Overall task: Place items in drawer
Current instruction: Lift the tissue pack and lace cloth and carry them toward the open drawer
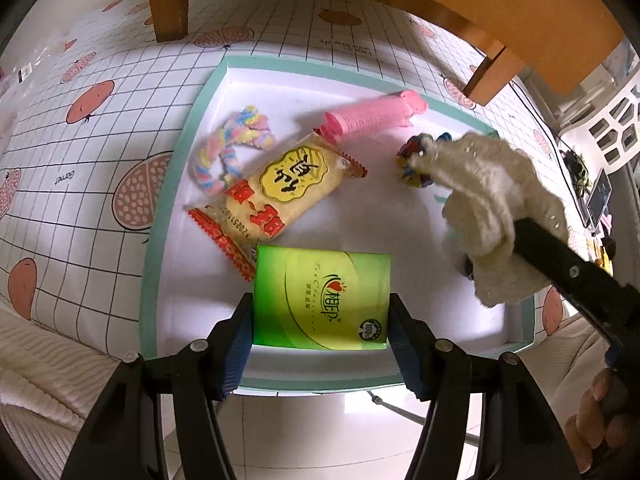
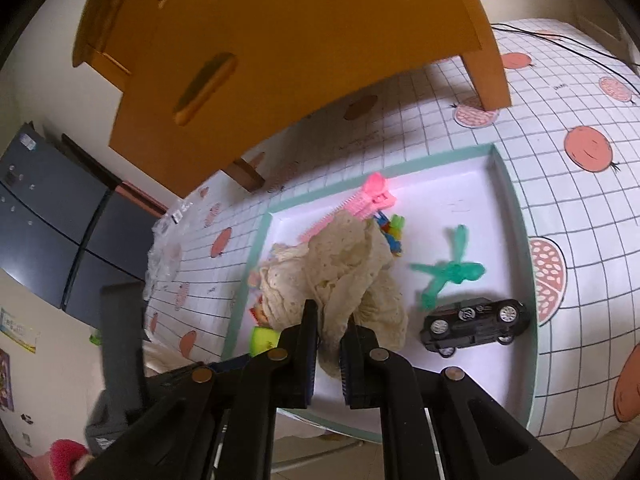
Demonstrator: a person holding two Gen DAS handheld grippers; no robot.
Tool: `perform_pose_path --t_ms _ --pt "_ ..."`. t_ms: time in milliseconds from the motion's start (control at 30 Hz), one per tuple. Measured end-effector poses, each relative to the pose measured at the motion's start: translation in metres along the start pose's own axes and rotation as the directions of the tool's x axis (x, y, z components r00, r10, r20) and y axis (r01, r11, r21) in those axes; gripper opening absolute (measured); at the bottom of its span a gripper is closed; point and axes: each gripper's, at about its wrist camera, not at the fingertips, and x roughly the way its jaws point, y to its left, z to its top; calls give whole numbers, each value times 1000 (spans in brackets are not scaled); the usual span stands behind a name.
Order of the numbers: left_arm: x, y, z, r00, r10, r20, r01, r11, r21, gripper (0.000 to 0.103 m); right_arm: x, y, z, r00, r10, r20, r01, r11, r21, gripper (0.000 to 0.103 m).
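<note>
Green packet, cream cloth aloft

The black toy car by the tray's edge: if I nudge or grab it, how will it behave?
The black toy car looks to be lying on its side on the white tray, wheels facing sideways, so a nudge would probably slide it, not roll it. It looks rigid and small, likely light. Its glossy body may slip between tongs.

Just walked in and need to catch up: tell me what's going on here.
A person is working over a shallow teal-rimmed tray with two tools. The left hand-held gripper clamps a green packet; the right hand-held gripper is pinched shut on a cream knitted cloth. A snack packet, pink hair roller and black toy car lie in the tray.
</note>
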Motion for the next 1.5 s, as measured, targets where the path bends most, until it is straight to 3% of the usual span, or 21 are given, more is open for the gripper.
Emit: perform_pose_path --t_ms 333,600,733,967,1167,1267,1500 --pt "-29 9 4 990 -31 137 35 999 -22 64 -7 -2 2 999 -33 21 33 999 -9 10" --pt "-75 5 16 955 -37 294 35 999 11 64 -31 8 11 996 1 84 -2 1000 6 10" --pt "-119 -2 32 916 -91 390 90 996 20 64 -63 32 27 984 40 175 -33 999 -41 10" --pt "-215 -21 81 796 -168 581 133 986 103 64 -131 80 75 926 138 350 -91 985 -145 10" --pt "-256 -30 130 747 -172 642 123 985 121 64 -163 121 131 893 134 429 -33 972 -234 10" --pt "-259 -34 150 754 -159 638 104 987 123 64 -165 133 153 889 110 444 4 968 -249 10" --pt "-236 -28 190 816 -80 573 40 996 83 65 -136 135 186 922 8 386 87 970 -227 10"
